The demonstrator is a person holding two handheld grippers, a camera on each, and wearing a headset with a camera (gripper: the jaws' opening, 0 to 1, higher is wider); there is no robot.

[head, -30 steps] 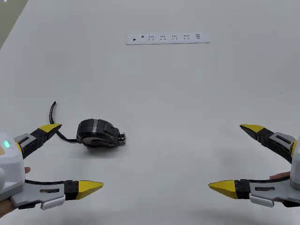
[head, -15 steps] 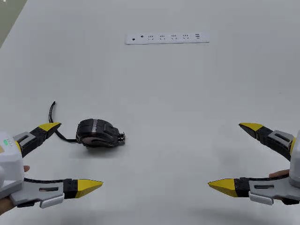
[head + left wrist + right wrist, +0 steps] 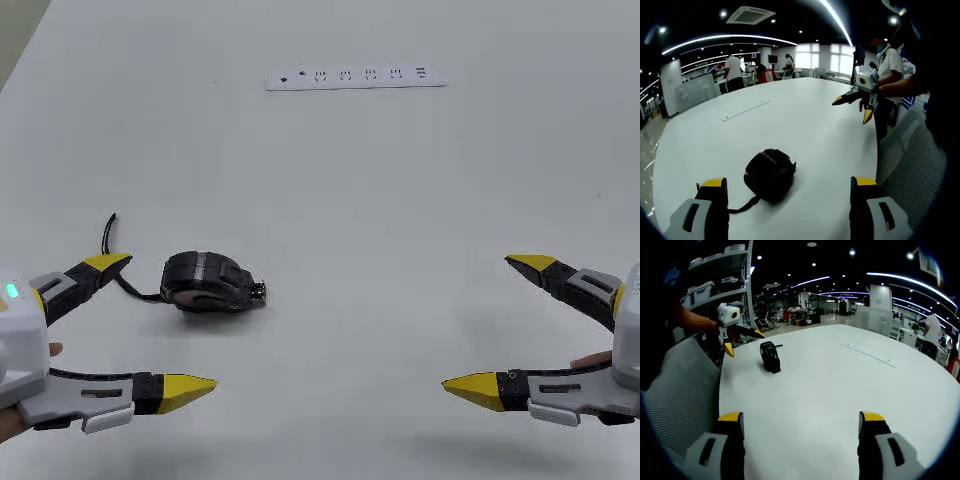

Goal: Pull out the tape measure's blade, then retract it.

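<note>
One tape measure (image 3: 208, 284) is seen lying on its side on the white counter (image 3: 400, 200). Its case is black and rounded, with a grey band across the body. The blade is wound in, and only the small metal hook is shown at the mouth, which is turned toward the right gripper's side. A thin black cord (image 3: 104, 240) is attached at the rear end and trails over the counter past the left gripper's far jaw.

The left gripper (image 3: 170, 321) is held with its yellow-tipped jaws spread wide, and nothing is gripped between them. The tape measure is placed at the opening of these jaws, nearer the far jaw than the near one, and is touched by neither. In the left gripper view it is seen between the two tips, slightly left of centre. The right gripper (image 3: 477, 321) is held well apart from the tape measure, across the counter, its jaws likewise spread and empty.

A white power strip (image 3: 355, 77) is laid flat farther back on the counter. Any lettering on the case or the strip is too small to be read.
</note>
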